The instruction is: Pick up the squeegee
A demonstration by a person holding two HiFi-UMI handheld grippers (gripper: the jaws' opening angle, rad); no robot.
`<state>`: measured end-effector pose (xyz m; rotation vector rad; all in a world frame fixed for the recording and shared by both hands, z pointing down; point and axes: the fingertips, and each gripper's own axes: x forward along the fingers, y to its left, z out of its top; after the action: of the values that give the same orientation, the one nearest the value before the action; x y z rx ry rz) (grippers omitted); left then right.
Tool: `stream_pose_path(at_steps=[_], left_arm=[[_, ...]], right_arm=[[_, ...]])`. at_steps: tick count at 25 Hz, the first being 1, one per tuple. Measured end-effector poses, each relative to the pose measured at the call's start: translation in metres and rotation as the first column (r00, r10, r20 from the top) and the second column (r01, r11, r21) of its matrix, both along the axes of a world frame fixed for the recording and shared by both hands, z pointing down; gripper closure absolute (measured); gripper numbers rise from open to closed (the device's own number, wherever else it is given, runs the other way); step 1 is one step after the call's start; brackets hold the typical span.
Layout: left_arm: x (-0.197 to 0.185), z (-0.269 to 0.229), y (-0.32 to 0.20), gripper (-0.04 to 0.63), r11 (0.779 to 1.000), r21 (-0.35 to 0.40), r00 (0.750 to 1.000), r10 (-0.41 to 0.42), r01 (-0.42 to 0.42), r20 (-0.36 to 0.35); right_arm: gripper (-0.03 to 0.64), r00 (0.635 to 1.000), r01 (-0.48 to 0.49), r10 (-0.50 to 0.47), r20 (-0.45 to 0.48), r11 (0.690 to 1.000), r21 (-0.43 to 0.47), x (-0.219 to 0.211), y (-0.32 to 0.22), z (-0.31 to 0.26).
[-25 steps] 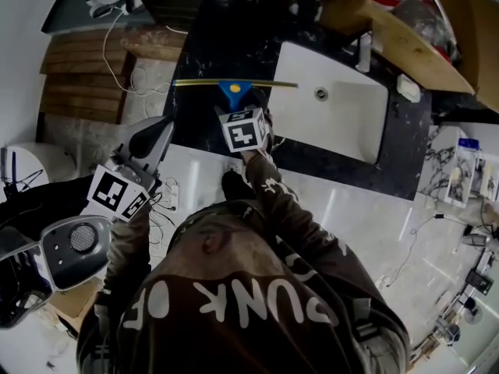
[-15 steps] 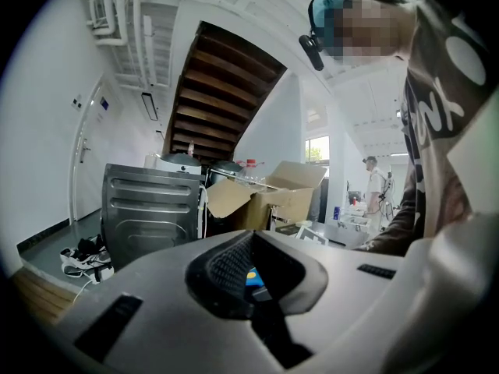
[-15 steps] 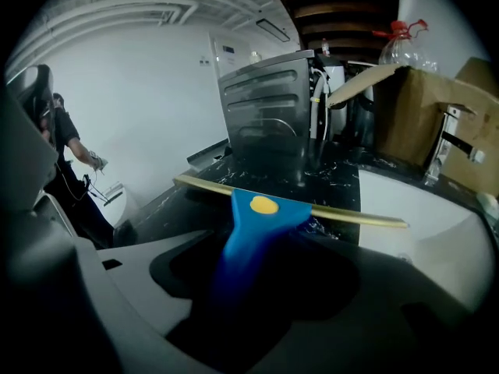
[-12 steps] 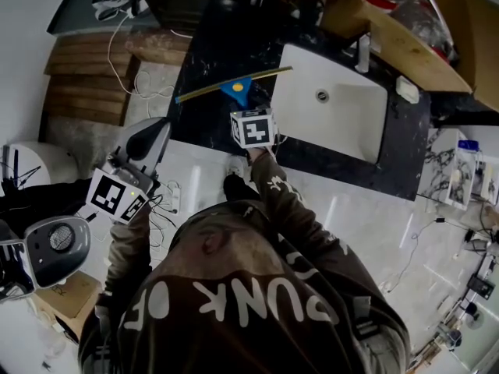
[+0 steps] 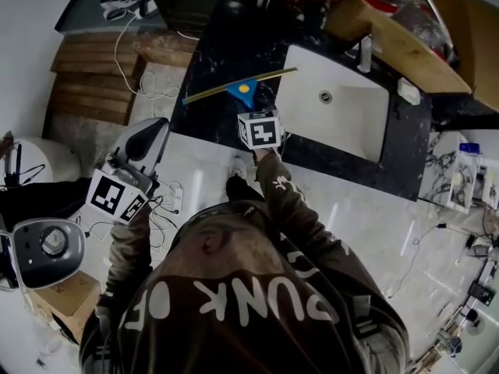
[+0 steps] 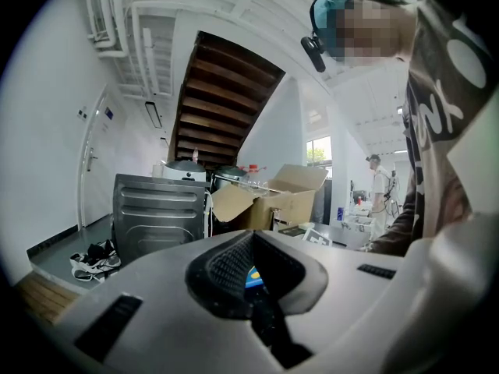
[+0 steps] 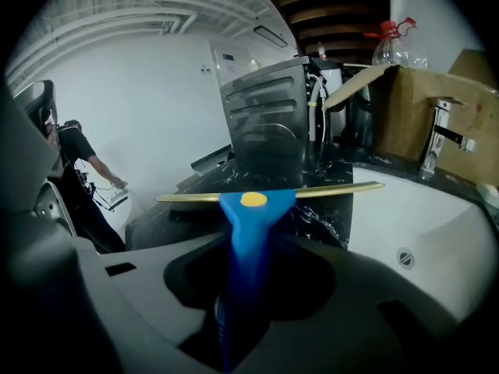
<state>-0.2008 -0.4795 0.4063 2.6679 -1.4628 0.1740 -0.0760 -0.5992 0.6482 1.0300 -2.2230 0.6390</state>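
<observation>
Countertop (image 5: 209,57): right tongs (image 5: 251,106) grip squeegee (image 5: 240,89); shirt (image 5: 257,306) reads "PUNK".

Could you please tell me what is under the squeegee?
Black marbled counter shows beneath the squeegee, left of the white sink. Whatever is under its handle is hidden by the right gripper, whose fingers have just been closing on that handle.

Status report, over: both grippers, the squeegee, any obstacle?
Left gripper shut, empty. Right gripper jaws just closing, shut on squeegee handle. Blade over counter, beside sink. Nothing in the way.
</observation>
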Motion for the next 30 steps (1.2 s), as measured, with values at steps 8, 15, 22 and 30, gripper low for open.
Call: stream_pose_path(at_steps=[8,15,22,30], left_arm=[[0.0,-0.004,0.034,0.592,1.0,0.015,1.0,0.008,-0.008,0.003],[-0.003,-0.011,0.09,0.592,0.999,0.037,1.0,0.018,-0.018,0.006],[-0.008,-0.019,0.165,0.592,0.996,0.075,0.999,0.049,-0.05,0.011],[0.008,-0.025,0.258,0.592,0.985,0.106,0.991,0.135,-0.134,-0.003]], right_arm=[[0.485,1.0,0.007,-0.009,0.014,0.993,0.119,0.006,0.024,-0.036],[0.483,0.999,0.003,-0.013,0.037,0.966,0.257,0.013,0.078,-0.087],[0.483,0.997,-0.046,0.022,0.073,0.933,0.356,0.033,0.165,-0.133],[0.483,0.992,-0.108,0.063,0.111,0.878,0.466,0.066,0.29,-0.194]])
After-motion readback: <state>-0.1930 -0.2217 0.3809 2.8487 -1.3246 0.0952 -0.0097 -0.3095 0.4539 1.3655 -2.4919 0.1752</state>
